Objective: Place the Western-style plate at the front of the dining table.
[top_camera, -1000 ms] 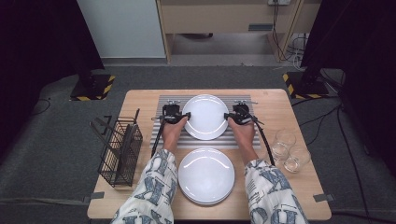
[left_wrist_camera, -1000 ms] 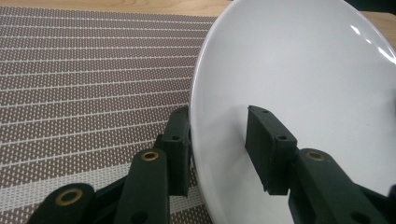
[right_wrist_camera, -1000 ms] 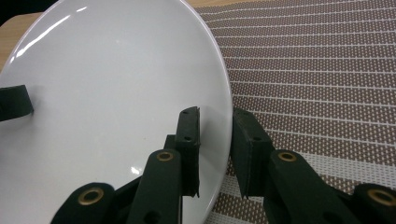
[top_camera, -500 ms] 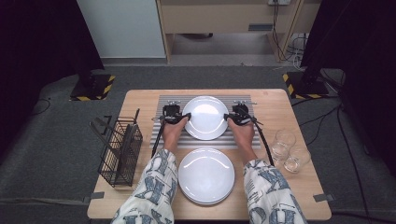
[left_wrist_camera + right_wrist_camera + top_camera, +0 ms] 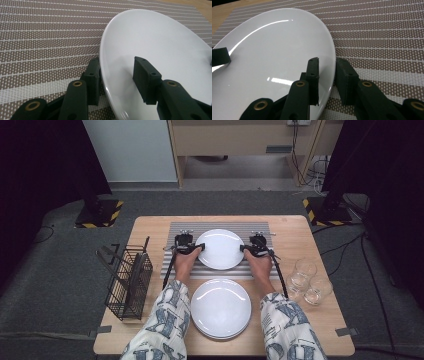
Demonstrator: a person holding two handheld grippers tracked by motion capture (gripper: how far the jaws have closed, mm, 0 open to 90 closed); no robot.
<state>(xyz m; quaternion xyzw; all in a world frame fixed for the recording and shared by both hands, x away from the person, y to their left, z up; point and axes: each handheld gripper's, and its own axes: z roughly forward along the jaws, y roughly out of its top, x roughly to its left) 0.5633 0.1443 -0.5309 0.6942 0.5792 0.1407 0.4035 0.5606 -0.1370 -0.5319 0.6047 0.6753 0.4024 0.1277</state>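
A white plate (image 5: 220,248) lies on the striped placemat (image 5: 220,226) at the back of the table. My left gripper (image 5: 199,249) is at the plate's left rim and my right gripper (image 5: 243,249) at its right rim. In the left gripper view the jaws (image 5: 117,62) straddle the plate's (image 5: 162,42) rim; they have just been opening, and the inner pad (image 5: 145,80) stands clear above the surface. In the right gripper view the jaws (image 5: 327,61) sit close on both sides of the plate's (image 5: 274,55) rim, pinching it.
A stack of white plates (image 5: 221,307) sits at the front middle, between the person's forearms. A black wire basket (image 5: 131,282) stands at the table's left edge. Two clear glasses (image 5: 304,269) (image 5: 318,291) stand at the right. Bare wood (image 5: 150,227) lies beside the mat.
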